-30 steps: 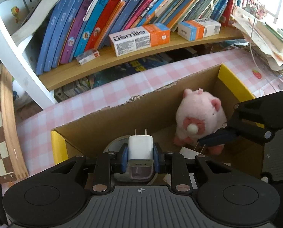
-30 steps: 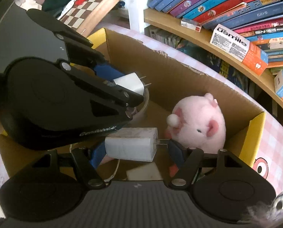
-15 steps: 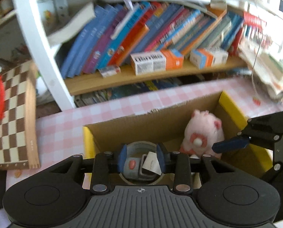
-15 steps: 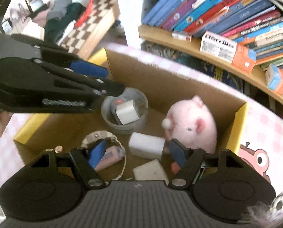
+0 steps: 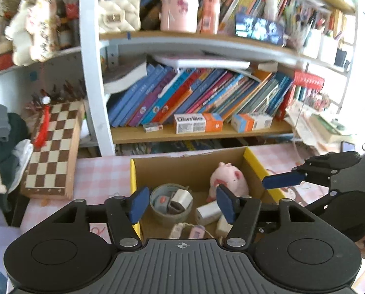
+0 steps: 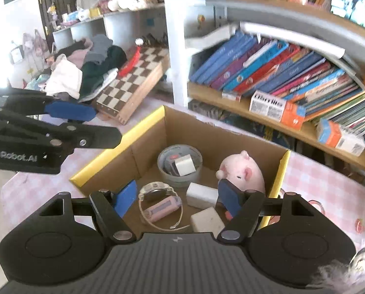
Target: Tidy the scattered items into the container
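Note:
A cardboard box with yellow flaps stands on the pink checked table. Inside it are a pink plush pig, a tape roll holding a small white charger, a second white charger, a watch, a pink device and a white block. My left gripper is open and empty above the box's near side. My right gripper is open and empty above the box.
A bookshelf with books and small cartons stands behind the box. A folded chessboard lies to the left beside a pile of clothes. Papers are stacked at the far right.
Both grippers let go of their white chargers, opened wide and drew up and back from the box. One charger now lies in the tape roll, the other on the box floor.

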A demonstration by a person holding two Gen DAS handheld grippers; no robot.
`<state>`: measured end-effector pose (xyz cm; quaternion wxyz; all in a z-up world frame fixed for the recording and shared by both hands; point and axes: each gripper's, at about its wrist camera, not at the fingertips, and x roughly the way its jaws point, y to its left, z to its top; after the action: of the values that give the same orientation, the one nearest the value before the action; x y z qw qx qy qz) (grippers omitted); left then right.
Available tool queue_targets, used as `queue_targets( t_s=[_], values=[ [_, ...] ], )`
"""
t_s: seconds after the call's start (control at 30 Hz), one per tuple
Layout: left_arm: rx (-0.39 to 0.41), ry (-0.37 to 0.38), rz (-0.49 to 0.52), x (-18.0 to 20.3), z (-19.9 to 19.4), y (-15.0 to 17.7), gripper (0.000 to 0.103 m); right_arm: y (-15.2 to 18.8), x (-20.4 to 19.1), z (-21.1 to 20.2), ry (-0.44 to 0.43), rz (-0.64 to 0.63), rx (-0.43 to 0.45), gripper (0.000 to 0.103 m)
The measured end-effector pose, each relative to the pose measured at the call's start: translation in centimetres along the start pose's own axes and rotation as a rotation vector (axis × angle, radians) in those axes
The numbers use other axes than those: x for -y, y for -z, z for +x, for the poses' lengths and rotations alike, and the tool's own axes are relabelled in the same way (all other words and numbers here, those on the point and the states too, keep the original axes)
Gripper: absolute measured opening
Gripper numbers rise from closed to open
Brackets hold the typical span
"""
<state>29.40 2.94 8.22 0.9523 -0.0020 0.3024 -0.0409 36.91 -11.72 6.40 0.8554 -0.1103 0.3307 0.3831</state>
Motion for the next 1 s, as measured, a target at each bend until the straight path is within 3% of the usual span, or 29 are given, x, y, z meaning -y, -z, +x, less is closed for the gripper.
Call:
queue_targets(
  t_s=[0.23, 0.5, 0.77, 1.0],
  values=[
    [0.085, 0.011, 0.001, 1.5, -6.0, 3.4, 0.071, 3.4, -4.0, -5.1, 0.087, 0.015, 0.083, 0.072],
    [0.131, -0.002, 0.014, 3.0, -12.3, 9.0, 0.081, 9.8, -9.6, -10.7, 0.241, 0.034, 0.164, 0.073],
    [0.093, -0.01, 0.002, 4.1, -15.6, 15.0, 0.082, 17.7, -14.8, -14.6, 0.344, 0.07, 0.147, 0.074],
    [0.042, -0.04, -0.002, 4.7, -17.2, 19.6, 0.083, 22.2, -17.3, -16.1, 0.397, 0.118, 0.114, 0.077]
  ],
)
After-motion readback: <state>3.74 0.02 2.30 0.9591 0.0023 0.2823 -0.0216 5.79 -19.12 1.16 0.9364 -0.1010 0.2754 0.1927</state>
